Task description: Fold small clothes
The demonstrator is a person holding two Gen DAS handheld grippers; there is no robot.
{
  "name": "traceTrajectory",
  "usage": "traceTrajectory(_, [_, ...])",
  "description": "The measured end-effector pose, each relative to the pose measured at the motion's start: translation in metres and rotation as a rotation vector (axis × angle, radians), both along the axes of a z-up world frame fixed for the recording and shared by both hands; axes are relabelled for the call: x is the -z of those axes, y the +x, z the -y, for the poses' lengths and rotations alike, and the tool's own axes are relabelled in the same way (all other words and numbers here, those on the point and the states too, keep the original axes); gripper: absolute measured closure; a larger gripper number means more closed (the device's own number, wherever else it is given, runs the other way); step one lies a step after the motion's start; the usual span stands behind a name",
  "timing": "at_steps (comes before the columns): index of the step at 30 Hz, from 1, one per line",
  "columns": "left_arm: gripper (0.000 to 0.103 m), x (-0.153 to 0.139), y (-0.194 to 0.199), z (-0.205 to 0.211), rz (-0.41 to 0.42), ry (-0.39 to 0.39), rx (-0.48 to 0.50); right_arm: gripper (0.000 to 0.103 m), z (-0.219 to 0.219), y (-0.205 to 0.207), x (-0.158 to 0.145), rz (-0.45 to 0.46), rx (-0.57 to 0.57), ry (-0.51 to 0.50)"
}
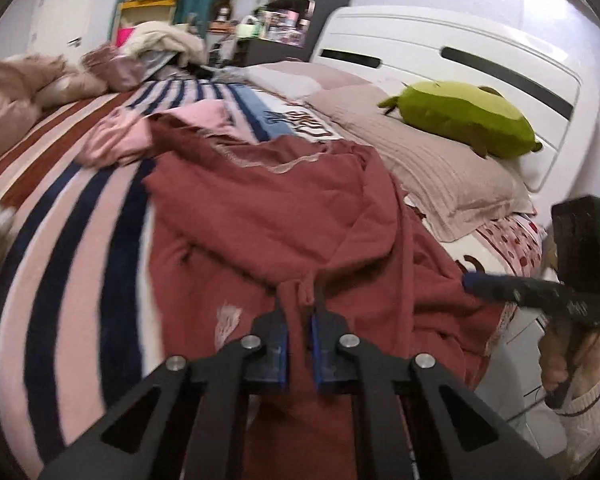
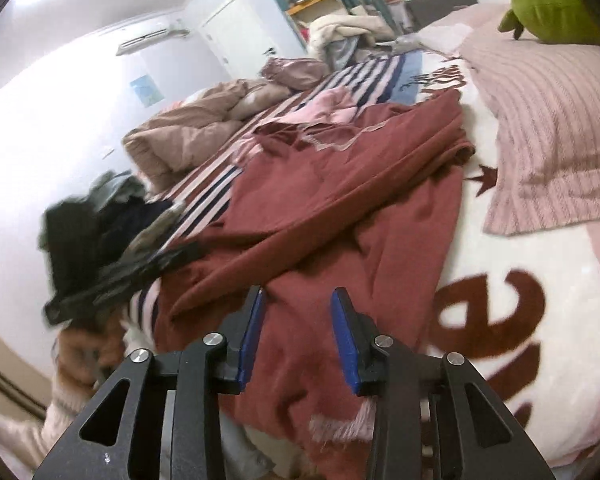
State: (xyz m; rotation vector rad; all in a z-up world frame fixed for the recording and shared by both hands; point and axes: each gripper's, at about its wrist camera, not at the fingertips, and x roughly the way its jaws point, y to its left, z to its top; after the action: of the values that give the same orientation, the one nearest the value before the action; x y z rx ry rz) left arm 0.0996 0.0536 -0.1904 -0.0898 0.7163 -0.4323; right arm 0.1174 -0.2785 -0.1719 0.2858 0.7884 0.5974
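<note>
Lower centre of the left view: left gripper (image 1: 299, 304) clamped on a bunched fold of the red garment (image 1: 268, 216). Lower centre of the right view: right gripper (image 2: 298, 304) spread apart, hovering over the same cloth, gripping nothing. Beyond, toward mid-frame, garment crumpled on the striped blanket (image 1: 60, 208), long axis running away toward the pink pillow (image 1: 432, 160). Left nearer, already engaged.

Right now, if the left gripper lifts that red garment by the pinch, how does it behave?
Likely floppy: the red garment lies in soft creases and bunches between the left gripper. It probably drapes and trails, since most of it sprawls over the striped blanket. The right gripper is open, so no second support.
</note>
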Motion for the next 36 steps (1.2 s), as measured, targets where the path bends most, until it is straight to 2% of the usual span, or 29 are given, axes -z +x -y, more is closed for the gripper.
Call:
traceTrajectory(2, [0.098,0.003,-0.012,-0.009,-0.007,0.003,-0.05,0.067,-0.006,0.015,-0.001,-0.015,0.044,-0.005])
traceTrajectory(5, [0.098,0.008,-0.025,-0.017,-0.026,-0.017,-0.087,0.05,-0.016,0.04,0.0,-0.038,0.098,-0.01])
traceTrajectory(7, [0.096,0.013,-0.029,-0.016,-0.043,-0.014,-0.086,0.048,-0.027,0.054,0.0,-0.043,0.105,-0.005])
traceTrajectory(8, [0.092,0.015,-0.03,-0.016,-0.043,-0.003,-0.088,0.048,-0.031,0.058,0.002,-0.046,0.106,-0.008])
traceTrajectory(9, [0.081,0.017,-0.031,-0.015,-0.045,0.013,-0.084,0.048,-0.036,0.063,0.003,-0.048,0.113,-0.024])
traceTrajectory(10, [0.075,0.017,-0.032,-0.015,-0.045,0.019,-0.081,0.048,-0.043,0.068,0.006,-0.05,0.132,-0.067])
traceTrajectory(11, [0.065,0.017,-0.033,-0.016,-0.039,0.019,-0.08,0.048,-0.048,0.069,0.009,-0.049,0.149,-0.114])
traceTrajectory(12, [0.055,0.015,-0.035,-0.017,-0.029,0.014,-0.076,0.05,-0.049,0.07,0.011,-0.049,0.166,-0.149])
traceTrajectory(13, [0.049,0.012,-0.037,-0.019,-0.02,0.007,-0.069,0.053,-0.048,0.069,0.015,-0.054,0.188,-0.181])
traceTrajectory(15, [0.037,0.006,-0.04,-0.022,0.011,0.007,-0.057,0.073,-0.041,0.068,0.022,-0.061,0.214,-0.218])
traceTrajectory(16, [0.036,0.006,-0.041,-0.024,0.019,0.01,-0.056,0.078,-0.037,0.065,0.024,-0.06,0.223,-0.236])
traceTrajectory(17, [0.034,0.005,-0.039,-0.026,0.026,0.017,-0.057,0.087,-0.031,0.062,0.026,-0.054,0.234,-0.257])
traceTrajectory(18, [0.034,0.006,-0.037,-0.028,0.026,0.018,-0.056,0.093,-0.027,0.06,0.026,-0.053,0.239,-0.266])
traceTrajectory(20, [0.034,0.006,-0.03,-0.031,0.034,0.004,-0.035,0.093,-0.018,0.054,0.024,-0.055,0.236,-0.253])
traceTrajectory(23, [0.032,0.006,-0.023,-0.033,0.049,-0.042,0.018,0.088,-0.004,0.039,0.015,-0.048,0.219,-0.203])
traceTrajectory(25, [0.032,0.008,-0.015,-0.03,0.016,-0.048,0.111,0.08,0.003,0.03,0.011,-0.046,0.21,-0.178])
traceTrajectory(27, [0.032,0.011,-0.011,-0.019,-0.005,-0.008,0.211,0.074,0.01,0.021,0.007,-0.046,0.21,-0.165])
traceTrajectory(29, [0.032,0.013,-0.007,-0.012,-0.056,0.004,0.304,0.074,0.015,0.015,0.005,-0.049,0.205,-0.162])
traceTrajectory(32, [0.032,0.009,-0.013,-0.005,-0.092,0.039,0.388,0.074,0.024,0.008,0.004,-0.06,0.212,-0.146])
traceTrajectory(34, [0.033,0.008,-0.019,-0.003,-0.104,0.071,0.41,0.074,0.029,0.006,0.005,-0.065,0.22,-0.136])
traceTrajectory(36, [0.044,0.011,-0.022,-0.006,-0.126,0.102,0.403,0.074,0.032,0.005,0.006,-0.071,0.227,-0.126])
